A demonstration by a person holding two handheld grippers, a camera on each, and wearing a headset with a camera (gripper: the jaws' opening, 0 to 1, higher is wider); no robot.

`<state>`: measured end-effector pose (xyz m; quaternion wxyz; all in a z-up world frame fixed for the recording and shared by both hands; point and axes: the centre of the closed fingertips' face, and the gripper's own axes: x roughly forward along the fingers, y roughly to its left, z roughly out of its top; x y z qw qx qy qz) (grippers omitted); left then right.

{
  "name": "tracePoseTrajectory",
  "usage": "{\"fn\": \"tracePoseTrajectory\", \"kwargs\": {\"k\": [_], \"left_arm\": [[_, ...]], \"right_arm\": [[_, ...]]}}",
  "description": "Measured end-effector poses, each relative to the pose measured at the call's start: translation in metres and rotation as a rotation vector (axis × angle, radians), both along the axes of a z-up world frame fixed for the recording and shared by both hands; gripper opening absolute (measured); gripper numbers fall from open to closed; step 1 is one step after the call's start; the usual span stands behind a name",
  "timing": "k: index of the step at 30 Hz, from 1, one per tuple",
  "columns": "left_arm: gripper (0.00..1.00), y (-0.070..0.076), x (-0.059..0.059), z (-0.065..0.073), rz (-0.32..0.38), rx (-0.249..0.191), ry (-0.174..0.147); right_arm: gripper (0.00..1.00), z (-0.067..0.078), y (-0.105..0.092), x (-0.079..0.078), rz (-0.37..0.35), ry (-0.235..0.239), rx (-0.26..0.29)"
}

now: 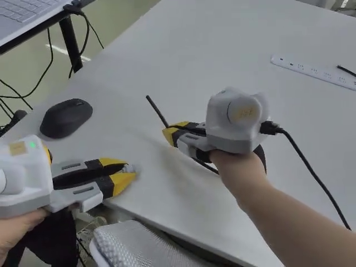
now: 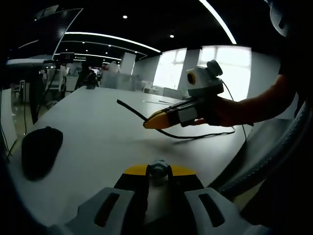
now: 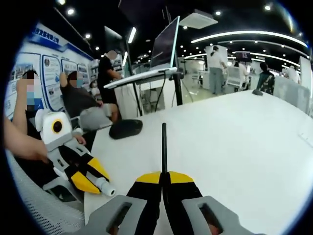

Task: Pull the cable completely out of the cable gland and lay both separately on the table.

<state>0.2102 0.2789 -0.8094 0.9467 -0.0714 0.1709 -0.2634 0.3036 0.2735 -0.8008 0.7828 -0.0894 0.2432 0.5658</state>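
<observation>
Gland risk: my left tongs (image 1: 127, 173) are pressed together on the small pale grey round cable gland (image 3: 106, 189), which sits right at their tips. The tips hang at the near edge of the white worktop (image 1: 222, 55). Released here, I judge the gland could roll off onto the grey mesh chair (image 1: 128, 245) beneath the tongs.
Grip risk: only the very tips seem to hold the gland, so a twist of my wrist might squirt it out.
Cable risk: my right tongs (image 3: 164, 178) pinch the thin black cable (image 3: 164, 142) partway along. One stiff end pokes out ahead of the tips and the tail loops back under my hand. Set down carelessly, it could spring or drag toward the gland.
Clutter risk: the black oval computer mouse (image 1: 65, 117) lies beyond the left tongs, so a gland laid that way might bump it.
Task state: cable and gland look fully parted, well apart, one in each pair of tongs, and neither is laid down yet.
Left hand (image 1: 14, 231): low at the worktop's near edge, tongs roughly level and aimed toward the right tongs.
Right hand (image 1: 236, 167): wrapped round the handle, forearm reaching over the worktop, tongs low; I cannot tell if they touch it.
</observation>
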Motion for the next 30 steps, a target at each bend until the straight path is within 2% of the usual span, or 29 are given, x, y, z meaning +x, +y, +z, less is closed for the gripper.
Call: {"fn": "tracePoseTrajectory", "kwargs": {"k": [6,9,10,13,15,17,18,19,20,21,28,30], "left_arm": [[0.15,0.001,0.003,0.002,0.013,0.007,-0.027],[0.15,0.0,0.003,0.002,0.005,0.034,-0.033],[0.15,-0.001,0.003,0.002,0.003,0.045,-0.037],[0.15,-0.001,0.004,0.002,0.004,0.051,-0.034],[0.16,-0.002,0.005,0.002,0.009,0.034,-0.028],[0.16,-0.005,0.002,0.002,-0.005,-0.015,-0.007],[0.17,-0.003,0.003,0.0,0.001,-0.003,-0.004],[0.17,-0.003,0.001,-0.004,-0.003,0.044,-0.013],[0.17,-0.006,0.006,0.0,-0.001,0.037,-0.029],[0.18,-0.005,0.006,0.0,0.002,0.031,-0.023],[0.41,-0.009,0.01,0.004,0.015,0.02,-0.023],[0.46,-0.01,0.011,0.005,0.002,0.068,-0.043]], "right_arm": [[0.0,-0.01,0.001,0.007,-0.024,-0.01,-0.022],[0.0,-0.012,0.0,0.01,-0.031,-0.023,-0.031],[0.0,-0.014,-0.001,0.013,-0.035,-0.059,-0.049],[0.0,-0.018,-0.001,0.013,-0.034,-0.046,-0.055],[0.0,-0.021,-0.001,0.012,-0.025,-0.057,-0.067],[0.0,-0.021,-0.001,0.014,-0.025,-0.067,-0.069],[0.0,-0.021,-0.001,0.013,-0.027,-0.063,-0.068],[0.0,-0.021,-0.002,0.013,-0.027,-0.062,-0.068],[0.01,-0.02,-0.002,0.014,-0.025,-0.068,-0.07],[0.03,-0.02,-0.002,0.014,-0.024,-0.072,-0.073],[0.23,-0.02,-0.004,0.014,-0.003,-0.111,-0.092],[0.29,-0.02,-0.005,0.013,0.001,-0.114,-0.096]]}}
